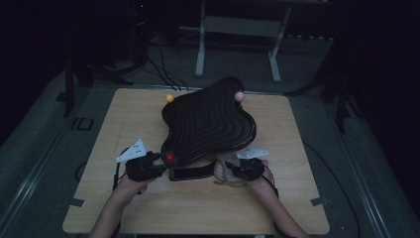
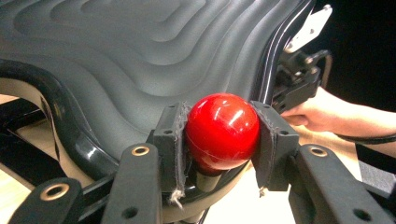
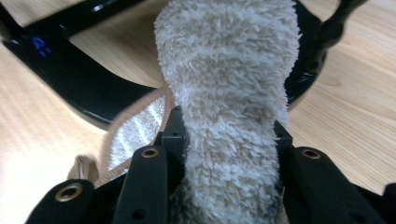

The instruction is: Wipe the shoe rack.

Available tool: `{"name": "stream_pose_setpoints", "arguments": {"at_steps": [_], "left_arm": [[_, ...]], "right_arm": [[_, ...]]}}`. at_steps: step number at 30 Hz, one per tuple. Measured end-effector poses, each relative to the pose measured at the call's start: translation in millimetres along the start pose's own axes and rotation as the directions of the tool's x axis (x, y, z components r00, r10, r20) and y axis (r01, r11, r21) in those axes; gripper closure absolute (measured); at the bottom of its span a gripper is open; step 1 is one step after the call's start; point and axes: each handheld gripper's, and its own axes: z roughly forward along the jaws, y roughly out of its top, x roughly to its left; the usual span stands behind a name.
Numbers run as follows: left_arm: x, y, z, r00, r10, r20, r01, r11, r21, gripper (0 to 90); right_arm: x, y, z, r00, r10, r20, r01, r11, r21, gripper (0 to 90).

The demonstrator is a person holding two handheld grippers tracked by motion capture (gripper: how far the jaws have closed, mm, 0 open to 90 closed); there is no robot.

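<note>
1. High view: a black wavy tray (image 1: 210, 121) stood tilted over the middle of the wooden counter (image 1: 148, 208), its near edge low and its far edge raised.
2. A red ball (image 1: 170, 157) sat at the tray's near left corner, a yellow ball (image 1: 170, 98) at its far left corner and a pink ball (image 1: 239, 96) at its far right corner.
3. The left tongs (image 1: 159, 159) lay just left of the tray's near left corner, pinching the red ball.
4. In the left gripper view the left tongs (image 2: 219, 133) had both pads pressed on the sides of the red ball (image 2: 222, 130), with the ridged tray (image 2: 140, 60) rising behind it.
5. The right tongs (image 1: 232, 169) sat under the tray's near right edge, beside a pale fluffy cloth (image 1: 224, 173).
6. In the right gripper view the right tongs (image 3: 229, 140) were pinching the fluffy cloth (image 3: 229, 93), which bulged up between the jaws and hid the pads; a black part of the tray (image 3: 60, 79) lay beyond it, and the counter (image 3: 355, 116) showed to either side.
7. The person's right hand (image 2: 313, 112) showed just beyond the tray's right rim in the left gripper view.
</note>
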Motion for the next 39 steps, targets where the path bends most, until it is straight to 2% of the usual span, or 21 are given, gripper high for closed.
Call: {"name": "stream_pose_setpoints", "arguments": {"at_steps": [1,2,5,6,8,9,10,11,12,13,14,20,22,24,26,29,30,33,34,38,39], "left_arm": [[0.0,0.0,0.0,1.0000,0.000,0.000,0.000,1.0000,0.000,58.9],[-1.6,-0.6,1.1,1.0000,0.002,0.004,-0.002,1.0000,-0.004,58.9],[-5.6,-1.1,3.6,1.0000,0.009,0.000,-0.009,0.9999,-0.006,58.9],[-7.9,-1.4,5.0,0.9999,0.012,-0.001,-0.012,0.9999,-0.006,58.9],[-12.1,-1.7,7.6,0.9998,0.018,-0.004,-0.018,0.9998,-0.009,58.9],[-14.4,-1.7,9.2,0.9997,0.024,-0.005,-0.024,0.9997,-0.008,58.9],[-17.8,-1.6,11.3,0.9994,0.033,-0.012,-0.034,0.9994,-0.008,58.8],[-19.6,-1.9,12.9,0.9993,0.034,-0.012,-0.034,0.9993,-0.012,58.8],[-21.8,-2.1,14.7,0.9991,0.040,-0.010,-0.040,0.9991,-0.012,58.8],[-23.6,-2.1,16.3,0.9988,0.048,-0.014,-0.048,0.9988,-0.012,58.8],[-25.2,-2.1,18.2,0.9987,0.051,-0.009,-0.051,0.9986,-0.012,58.8],[-30.4,-2.8,23.8,0.9987,0.050,-0.006,-0.050,0.9986,-0.019,58.8],[-32.2,-2.5,25.2,0.9986,0.052,-0.003,-0.052,0.9985,-0.015,58.8],[-34.2,-2.5,26.0,0.9986,0.052,-0.003,-0.052,0.9985,-0.013,58.8],[-38.6,-2.6,28.8,0.9985,0.055,0.006,-0.054,0.9985,-0.010,58.8],[-42.9,-2.6,31.7,0.9981,0.059,0.016,-0.059,0.9982,-0.005,58.8],[-44.5,-2.8,32.9,0.9978,0.063,0.020,-0.063,0.9980,-0.006,58.8],[-51.2,-4.3,37.4,0.9974,0.062,0.038,-0.062,0.9980,-0.010,58.8],[-53.0,-4.4,38.8,0.9971,0.065,0.041,-0.065,0.9979,-0.009,58.8],[-60.5,-3.6,45.2,0.9953,0.078,0.056,-0.078,0.9969,0.000,58.8],[-62.9,-3.7,47.2,0.9947,0.083,0.061,-0.083,0.9965,0.001,58.7]], "right_arm": [[0.0,0.0,0.0,1.0000,0.000,0.000,0.000,1.000,0.000,63.4],[-1.9,-1.3,-11.7,0.9998,0.013,-0.015,-0.013,1.000,-0.013,63.5],[-4.9,-3.0,-21.8,0.9994,0.030,-0.016,-0.030,0.999,-0.024,63.5],[-7.8,-4.8,-37.5,0.9987,0.049,-0.016,-0.050,0.998,-0.048,63.5],[-9.2,-5.7,-50.2,0.9983,0.056,-0.016,-0.057,0.996,-0.064,63.5],[-9.2,-5.7,-50.2,0.9983,0.056,-0.016,-0.057,0.996,-0.064,63.5],[-10.3,-7.9,-66.0,0.9968,0.077,-0.022,-0.079,0.993,-0.083,63.5],[-10.3,-7.9,-66.0,0.9968,0.077,-0.022,-0.079,0.993,-0.083,63.5],[-10.6,-10.6,-77.3,0.9957,0.090,-0.022,-0.092,0.991,-0.097,63.5],[-10.6,-10.6,-77.3,0.9957,0.090,-0.022,-0.092,0.991,-0.097,63.5],[-9.7,-14.4,-89.3,0.9954,0.093,-0.024,-0.095,0.990,-0.107,63.5],[-8.3,-21.5,-106.4,0.9930,0.113,-0.033,-0.116,0.986,-0.115,63.4],[-6.6,-24.3,-116.5,0.9910,0.129,-0.034,-0.132,0.982,-0.132,63.4],[-6.3,-24.6,-119.0,0.9911,0.129,-0.031,-0.132,0.981,-0.142,63.4],[-4.9,-23.7,-131.0,0.9887,0.141,-0.049,-0.149,0.968,-0.201,63.4],[-3.0,-21.0,-139.2,0.9895,0.136,-0.048,-0.144,0.964,-0.223,63.3],[-0.5,-18.6,-147.1,0.9891,0.137,-0.055,-0.146,0.958,-0.246,63.3],[2.6,-16.8,-154.4,0.9900,0.128,-0.058,-0.139,0.955,-0.263,63.2],[5.3,-15.9,-160.7,0.9888,0.128,-0.076,-0.145,0.949,-0.279,63.2],[8.4,-14.9,-167.0,0.9902,0.120,-0.071,-0.136,0.947,-0.292,63.2],[9.2,-14.1,-171.1,0.9897,0.125,-0.071,-0.140,0.942,-0.304,63.2]]}}
